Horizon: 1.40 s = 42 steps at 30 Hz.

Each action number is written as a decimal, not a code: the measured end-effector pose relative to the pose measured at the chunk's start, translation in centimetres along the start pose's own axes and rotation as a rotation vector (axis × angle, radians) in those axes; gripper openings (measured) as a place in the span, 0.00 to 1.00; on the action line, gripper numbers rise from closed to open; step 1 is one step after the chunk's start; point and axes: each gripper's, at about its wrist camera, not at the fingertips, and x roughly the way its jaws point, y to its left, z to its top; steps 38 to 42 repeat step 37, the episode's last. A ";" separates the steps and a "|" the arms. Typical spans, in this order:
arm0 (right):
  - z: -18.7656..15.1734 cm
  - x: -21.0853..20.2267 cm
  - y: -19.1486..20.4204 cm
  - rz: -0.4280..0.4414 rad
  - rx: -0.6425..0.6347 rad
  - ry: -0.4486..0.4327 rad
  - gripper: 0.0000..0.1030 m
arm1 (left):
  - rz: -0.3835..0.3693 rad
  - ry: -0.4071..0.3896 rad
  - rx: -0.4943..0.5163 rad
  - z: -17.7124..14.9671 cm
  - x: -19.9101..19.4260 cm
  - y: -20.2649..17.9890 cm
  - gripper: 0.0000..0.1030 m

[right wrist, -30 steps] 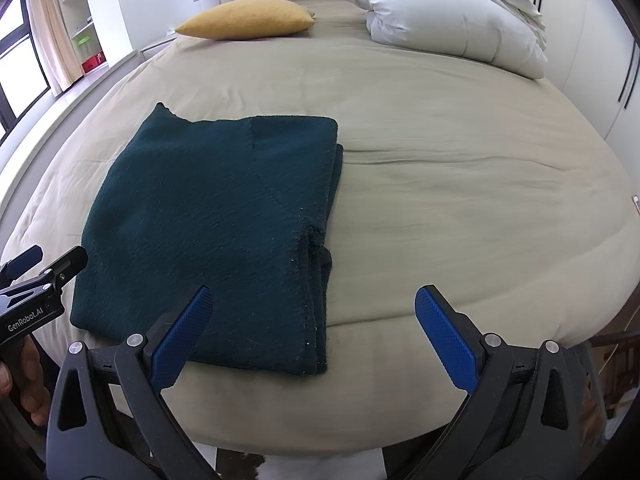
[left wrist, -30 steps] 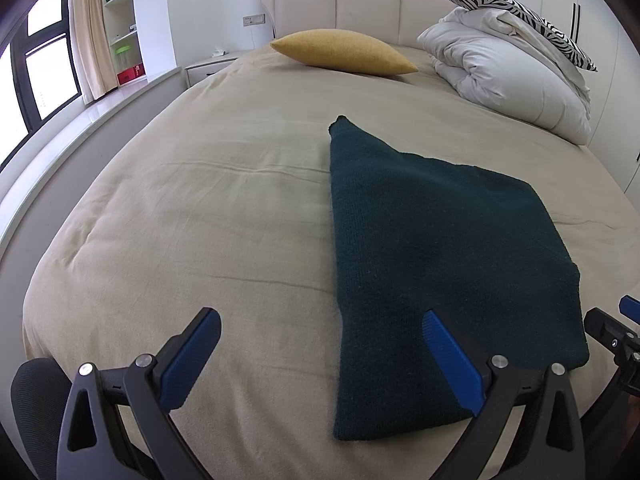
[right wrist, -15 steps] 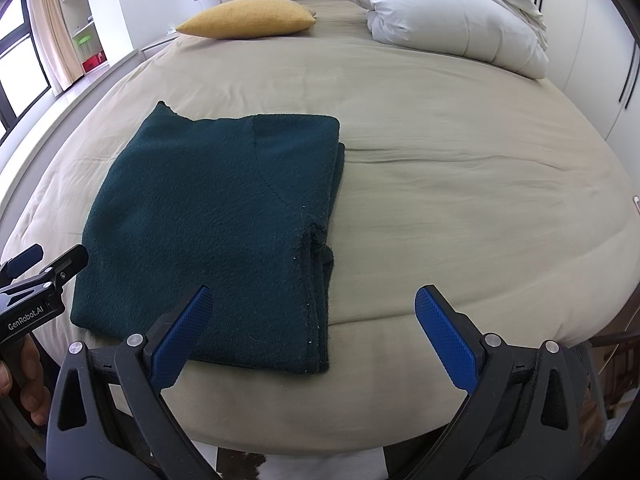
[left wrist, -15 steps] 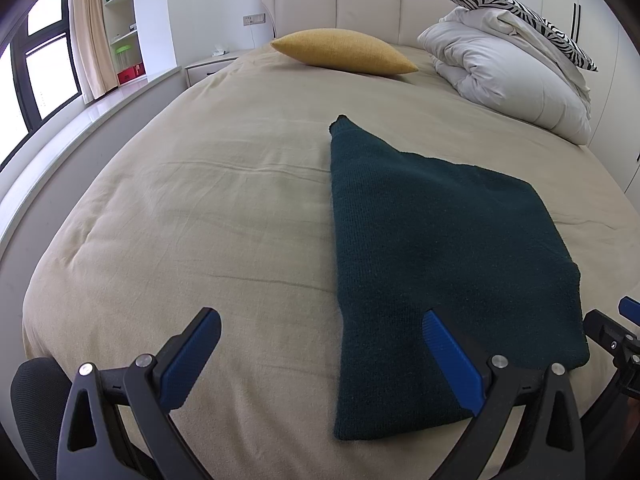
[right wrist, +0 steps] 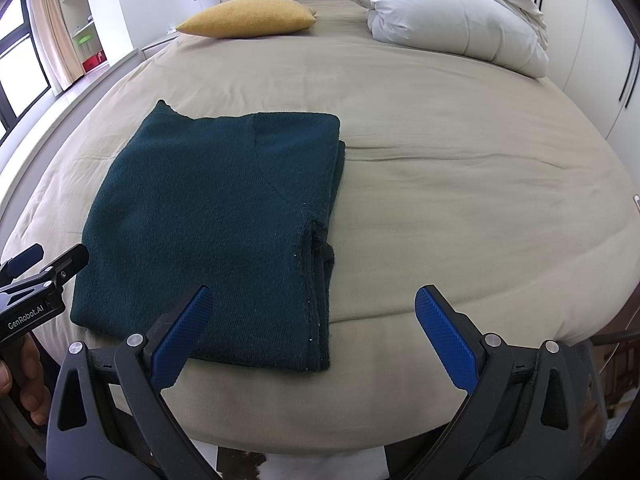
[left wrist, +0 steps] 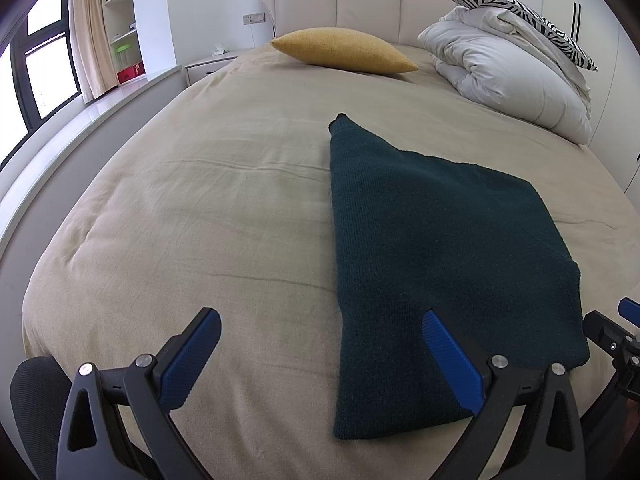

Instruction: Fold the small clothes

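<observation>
A dark green knit garment (left wrist: 432, 248) lies folded flat on the beige bed (left wrist: 192, 208), near its front edge. In the right wrist view the garment (right wrist: 216, 216) shows stacked folded layers along its right side. My left gripper (left wrist: 320, 344) is open and empty, held above the front edge, its right finger over the garment's near left corner. My right gripper (right wrist: 312, 320) is open and empty, held just in front of the garment's near right corner. The left gripper's side (right wrist: 36, 280) shows at the left of the right wrist view.
A yellow pillow (left wrist: 344, 50) lies at the head of the bed. A white duvet (left wrist: 512, 80) with a zebra-print pillow (left wrist: 520, 0) on top is piled at the back right. A window ledge (left wrist: 72, 120) runs along the left. The bed's front edge (right wrist: 360, 420) drops off below the grippers.
</observation>
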 end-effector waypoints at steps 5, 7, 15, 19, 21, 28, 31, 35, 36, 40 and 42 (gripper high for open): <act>0.0 0.0 0.0 0.000 0.000 0.003 1.00 | 0.000 0.000 -0.001 0.0 0.0 0.0 1.00; -0.3 0.0 0.0 0.002 -0.001 0.003 1.00 | -0.001 0.000 0.000 0.0 0.0 0.0 1.00; -0.5 -0.1 0.0 0.003 -0.001 0.005 1.00 | -0.001 0.003 -0.001 -0.1 0.1 0.0 1.00; -0.6 -0.1 0.1 0.004 -0.001 0.005 1.00 | -0.002 0.007 -0.002 -0.3 0.3 0.0 1.00; -0.5 -0.1 0.0 0.003 -0.001 0.005 1.00 | -0.001 0.007 -0.002 -0.4 0.4 0.0 1.00; -0.8 -0.1 0.0 0.005 -0.001 0.008 1.00 | 0.004 0.002 -0.003 -0.8 0.7 0.0 1.00; -0.8 -0.1 -0.1 0.004 -0.001 0.008 1.00 | 0.006 -0.003 0.006 -0.7 0.7 0.0 1.00; -1.1 -0.1 -0.2 0.006 -0.002 0.011 1.00 | 0.008 -0.009 0.013 -0.9 0.4 -0.2 1.00; -1.1 -0.1 -0.2 0.007 -0.003 0.013 1.00 | 0.005 -0.009 0.010 -0.9 0.4 -0.2 1.00; -1.2 -0.1 -0.3 0.007 -0.004 0.014 1.00 | 0.002 -0.008 0.009 -0.8 0.3 -0.1 1.00; -1.2 -0.1 -0.3 0.007 -0.004 0.014 1.00 | 0.002 -0.008 0.009 -0.8 0.3 -0.1 1.00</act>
